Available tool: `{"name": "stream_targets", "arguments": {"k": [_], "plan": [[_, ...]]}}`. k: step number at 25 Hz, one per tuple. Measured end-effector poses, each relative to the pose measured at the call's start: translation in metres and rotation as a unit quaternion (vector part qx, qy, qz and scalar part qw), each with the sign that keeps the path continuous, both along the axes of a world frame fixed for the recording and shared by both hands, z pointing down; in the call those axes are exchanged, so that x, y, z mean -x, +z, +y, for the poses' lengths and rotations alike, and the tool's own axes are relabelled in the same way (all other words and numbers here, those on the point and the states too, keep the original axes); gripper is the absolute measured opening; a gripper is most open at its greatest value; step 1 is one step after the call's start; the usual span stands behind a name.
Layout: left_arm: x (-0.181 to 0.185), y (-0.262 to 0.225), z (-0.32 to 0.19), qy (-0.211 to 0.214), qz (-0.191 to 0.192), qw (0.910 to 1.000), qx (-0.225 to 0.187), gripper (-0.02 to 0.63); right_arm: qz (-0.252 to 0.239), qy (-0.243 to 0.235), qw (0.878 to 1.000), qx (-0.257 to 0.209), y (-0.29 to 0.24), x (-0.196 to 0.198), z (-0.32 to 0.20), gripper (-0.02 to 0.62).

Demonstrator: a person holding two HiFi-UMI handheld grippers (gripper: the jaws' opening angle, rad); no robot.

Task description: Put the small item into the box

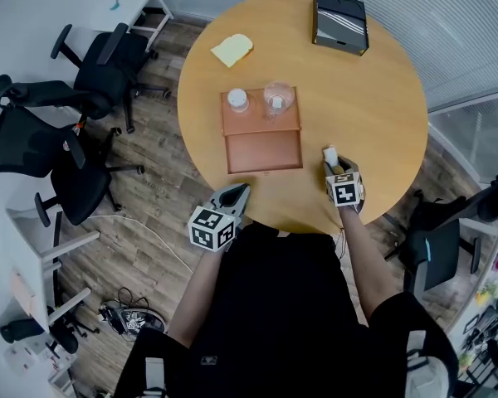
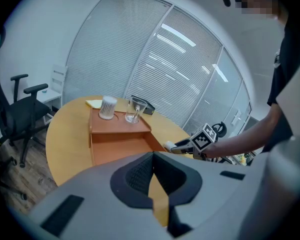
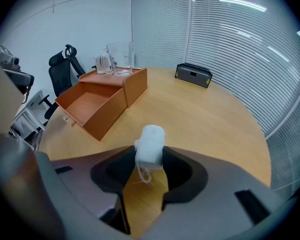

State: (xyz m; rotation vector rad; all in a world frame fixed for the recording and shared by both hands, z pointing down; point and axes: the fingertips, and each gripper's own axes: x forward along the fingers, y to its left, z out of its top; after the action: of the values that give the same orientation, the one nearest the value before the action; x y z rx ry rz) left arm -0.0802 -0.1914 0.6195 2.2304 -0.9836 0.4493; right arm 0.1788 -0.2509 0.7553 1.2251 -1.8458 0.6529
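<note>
A small white fabric roll point(image 3: 150, 143) with loose threads sits between the jaws of my right gripper point(image 3: 150, 159), which is shut on it just above the table near the front right edge; the head view shows the roll point(image 1: 330, 154) too. The brown box point(image 1: 262, 121) stands mid-table with its drawer point(image 3: 92, 101) pulled out towards me, and nothing is in the drawer. My left gripper point(image 1: 236, 194) hovers at the table's front edge, left of the drawer, with its jaws closed and nothing between them.
A white ridged jar point(image 1: 238, 99) and a clear glass point(image 1: 278, 98) stand on the brown box's top. A black box point(image 1: 340, 21) and a yellow pad point(image 1: 231, 50) lie at the far side of the round table point(image 1: 373, 106). Office chairs point(image 1: 83, 81) stand left.
</note>
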Motion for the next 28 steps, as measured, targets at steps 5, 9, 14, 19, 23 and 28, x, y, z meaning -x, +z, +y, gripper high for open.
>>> {"name": "stream_targets", "arguments": {"k": [5, 9, 14, 19, 23, 28], "plan": [[-0.001, -0.001, -0.001, 0.003, 0.004, 1.0, -0.004, 0.006, 0.001, 0.0, 1.0, -0.007, -0.005, 0.001, 0.002, 0.166], [-0.003, -0.003, -0.002, 0.006, 0.007, 0.9999, -0.008, 0.006, 0.003, 0.001, 1.0, -0.014, -0.011, 0.0, 0.005, 0.166], [-0.004, -0.004, -0.002, 0.008, 0.013, 0.9998, -0.013, 0.006, 0.003, 0.002, 1.0, -0.028, -0.022, 0.0, 0.006, 0.166], [-0.001, -0.004, 0.0, 0.009, 0.014, 0.9997, -0.016, 0.006, -0.011, -0.002, 0.999, -0.051, -0.042, 0.011, 0.005, 0.166], [0.001, -0.003, 0.001, 0.006, 0.017, 0.9997, -0.017, 0.006, -0.028, -0.02, 0.997, -0.07, -0.057, 0.029, 0.003, 0.166], [0.004, -0.004, 0.004, 0.001, 0.019, 0.9997, -0.018, 0.006, -0.041, -0.058, 0.993, -0.094, -0.076, 0.055, -0.003, 0.166]]}}
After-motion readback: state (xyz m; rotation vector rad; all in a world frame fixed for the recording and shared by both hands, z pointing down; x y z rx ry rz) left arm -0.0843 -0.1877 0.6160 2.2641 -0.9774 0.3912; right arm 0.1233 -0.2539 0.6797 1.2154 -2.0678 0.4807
